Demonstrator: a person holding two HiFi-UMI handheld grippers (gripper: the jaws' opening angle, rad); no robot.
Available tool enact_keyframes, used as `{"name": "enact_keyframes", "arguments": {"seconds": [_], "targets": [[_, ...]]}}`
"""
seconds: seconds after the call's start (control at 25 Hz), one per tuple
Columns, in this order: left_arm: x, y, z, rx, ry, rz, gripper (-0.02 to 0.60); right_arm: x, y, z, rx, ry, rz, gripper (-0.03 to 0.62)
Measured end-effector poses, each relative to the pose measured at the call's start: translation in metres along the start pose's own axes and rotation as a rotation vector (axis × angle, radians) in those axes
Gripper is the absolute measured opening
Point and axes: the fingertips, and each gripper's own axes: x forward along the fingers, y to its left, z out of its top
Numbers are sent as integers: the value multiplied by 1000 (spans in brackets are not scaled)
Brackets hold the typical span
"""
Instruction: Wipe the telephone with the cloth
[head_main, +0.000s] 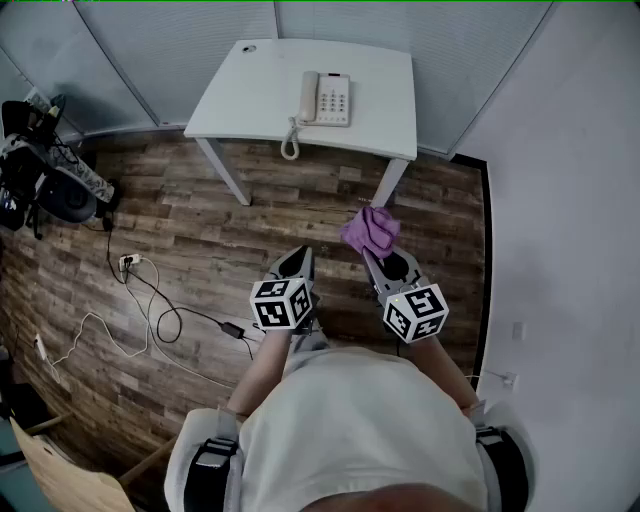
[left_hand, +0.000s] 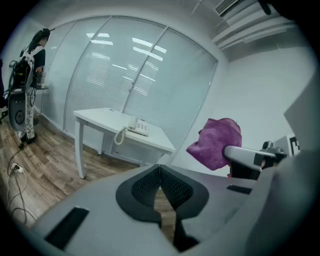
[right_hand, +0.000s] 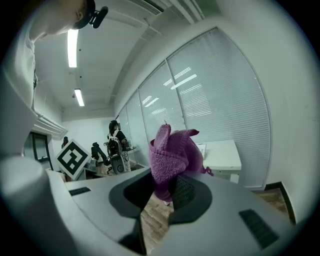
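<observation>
Pinching the purple cloth (head_main: 368, 229) between its jaws, the right gripper (head_main: 376, 255) hangs above the wooden floor (head_main: 200, 230). Left of it, the left gripper (head_main: 297, 262) has its jaws pressed together, empty. Far off, the white telephone (head_main: 328, 98) sits on the white table (head_main: 385, 90).

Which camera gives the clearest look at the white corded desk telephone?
The head view: the white corded desk telephone is seen whole from above, with nothing in front of it. The left gripper view shows it small and side-on. In the right gripper view the purple cloth mostly hides it.
</observation>
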Motion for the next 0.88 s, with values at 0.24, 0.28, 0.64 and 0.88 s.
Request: {"name": "enact_keyframes", "arguments": {"seconds": [0.24,0.28,0.64,0.88], "targets": [[-11,-101,-61,-35,-12,-63,21,-79,-21,-30,-32,11,16,89],[-15,-112,-68,-33,-5,-66,21,-87,-20,-31,-38,15,23,89],[-63,-130,-96,-25,-42,21,21,-132,7,-53,-32,26,111,89],[-75,-129,-98,-18,-41,56,21,-137,15,-54,0,15,138,89]]}}
